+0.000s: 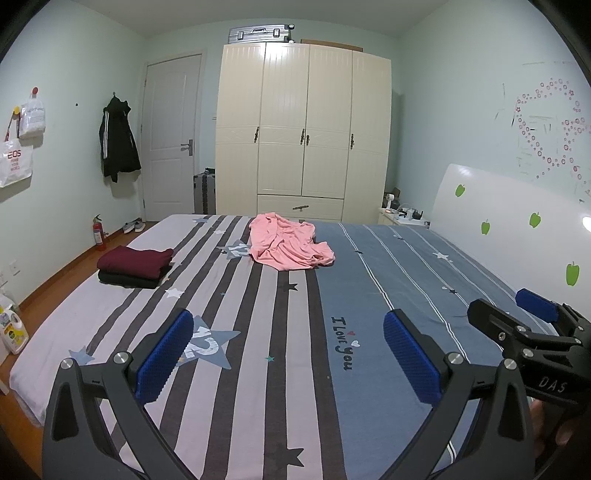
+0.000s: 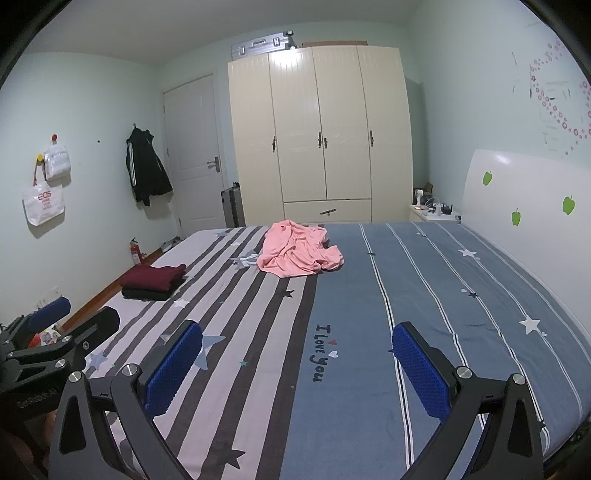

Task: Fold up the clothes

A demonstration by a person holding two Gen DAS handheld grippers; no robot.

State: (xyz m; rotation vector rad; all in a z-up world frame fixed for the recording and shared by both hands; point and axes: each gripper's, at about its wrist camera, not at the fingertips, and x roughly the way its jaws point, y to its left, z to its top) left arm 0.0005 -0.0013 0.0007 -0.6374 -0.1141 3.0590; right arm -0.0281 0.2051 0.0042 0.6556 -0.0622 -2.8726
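Across both wrist views a wide bed (image 1: 295,332) is spread, covered by a sheet striped grey on one half and blue on the other; its near edge is cut off by the frame. Behind it a cream four-door wardrobe (image 1: 303,125) is seen, with a silver suitcase (image 1: 260,34) laid on top, its rear hidden. A white headboard (image 1: 517,221) with green apple stickers is clipped by the lens rim. A black jacket (image 1: 119,138) is hung beside the closed door (image 1: 171,136).

On the far middle of the bed a crumpled pink garment (image 1: 290,243) is left unfolded; what kind of garment it is cannot be made out. Well apart from it, near the bed's left edge, a folded maroon garment (image 1: 135,261) is stacked on a folded black one (image 1: 129,280), mostly hidden beneath.

The left gripper (image 1: 288,354) is held wide apart over the sheet, nothing between its blue pads. The right gripper (image 2: 297,369) is likewise spread wide and empty. Nothing stands between either gripper and the pink garment. A small red fire extinguisher (image 1: 99,234) is stood on the floor by the wall.
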